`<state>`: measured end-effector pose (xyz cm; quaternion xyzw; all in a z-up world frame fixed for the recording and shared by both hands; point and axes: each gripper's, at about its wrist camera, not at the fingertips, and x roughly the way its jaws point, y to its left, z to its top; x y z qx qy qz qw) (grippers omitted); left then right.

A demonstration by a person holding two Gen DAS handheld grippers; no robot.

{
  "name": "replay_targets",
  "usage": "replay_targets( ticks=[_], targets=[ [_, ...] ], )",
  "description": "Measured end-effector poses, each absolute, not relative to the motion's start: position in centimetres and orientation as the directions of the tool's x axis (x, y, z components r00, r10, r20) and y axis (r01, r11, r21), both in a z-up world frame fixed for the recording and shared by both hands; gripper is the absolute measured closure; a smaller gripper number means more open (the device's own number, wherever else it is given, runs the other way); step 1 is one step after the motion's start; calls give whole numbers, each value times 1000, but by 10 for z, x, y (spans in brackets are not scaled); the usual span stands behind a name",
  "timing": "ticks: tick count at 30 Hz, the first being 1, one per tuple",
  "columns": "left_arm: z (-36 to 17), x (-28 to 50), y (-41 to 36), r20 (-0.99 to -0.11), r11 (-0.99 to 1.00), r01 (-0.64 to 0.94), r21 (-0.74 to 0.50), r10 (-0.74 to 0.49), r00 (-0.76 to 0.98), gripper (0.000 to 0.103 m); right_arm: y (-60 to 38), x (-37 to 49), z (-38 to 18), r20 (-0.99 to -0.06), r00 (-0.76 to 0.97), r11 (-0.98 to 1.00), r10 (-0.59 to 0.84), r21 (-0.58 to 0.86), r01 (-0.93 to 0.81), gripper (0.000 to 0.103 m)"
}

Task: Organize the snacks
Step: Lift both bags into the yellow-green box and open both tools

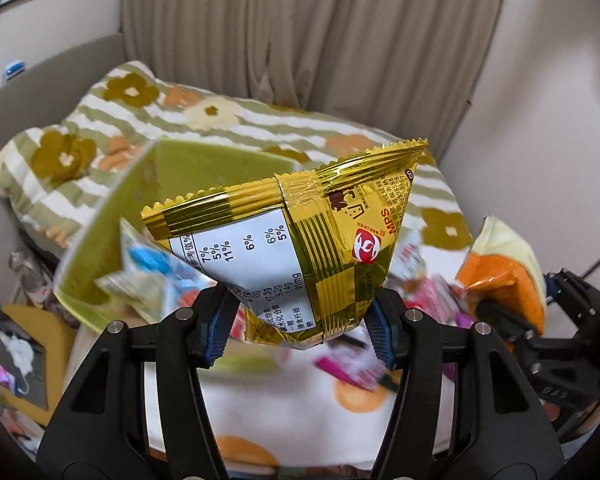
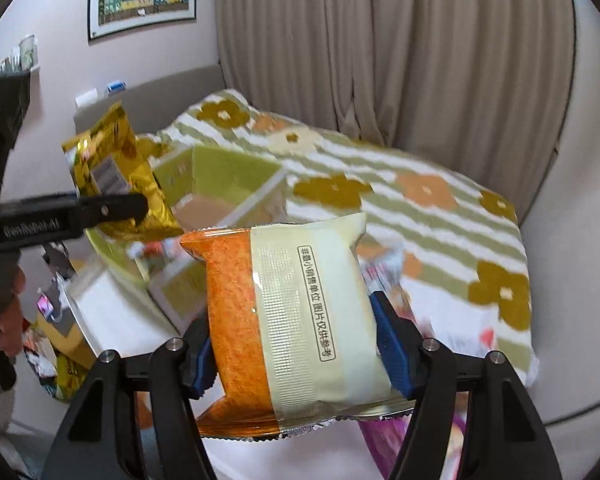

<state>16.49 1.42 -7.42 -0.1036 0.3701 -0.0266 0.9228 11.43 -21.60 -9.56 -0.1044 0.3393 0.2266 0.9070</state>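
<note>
Gripping a gold snack bag [image 1: 300,248], the left tool [image 1: 300,320] holds it above the green box [image 1: 112,216]; the right tool [image 2: 296,356] clamps an orange-and-cream packet [image 2: 292,312] over the bed [image 2: 420,200].

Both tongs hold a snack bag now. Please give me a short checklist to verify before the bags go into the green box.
1. Left tongs grip the gold bag: ok, pads press both sides low on the bag.
2. Right tongs grip the orange and cream bag: ok, bag sits between both pads.
3. Green box open on top: ok.
4. Room left in the box: cannot tell, its inside is blurred.
5. Gold bag near the box: ok, it is beside the box in the right wrist view.
6. Loose snacks on the blanket remaining: not ok, several remain.
</note>
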Motion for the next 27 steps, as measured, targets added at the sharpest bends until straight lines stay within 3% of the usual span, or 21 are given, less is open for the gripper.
replay_targets(
  ticks=[11,22,25,26,27],
  targets=[
    [-79,263,124,-728,979,-41,-197,-118,676,49,-97,203,-77,-658,648,879,384,45,-475,40],
    [-147,359,176,-834,981,62,-186,-191,517,49,-31,269,-114,-745,595,935,301,107,-339,40],
    [-160,367,175,-842,981,104,-166,-196,502,37,-24,278,-125,-764,581,947,281,121,-298,40],
    [-163,370,175,-847,984,103,-146,-178,501,21,-23,280,-127,-768,577,949,277,124,-290,40],
    [-166,370,177,-848,986,98,-136,-168,503,12,-21,282,-129,-773,572,951,273,127,-282,40]
  ],
)
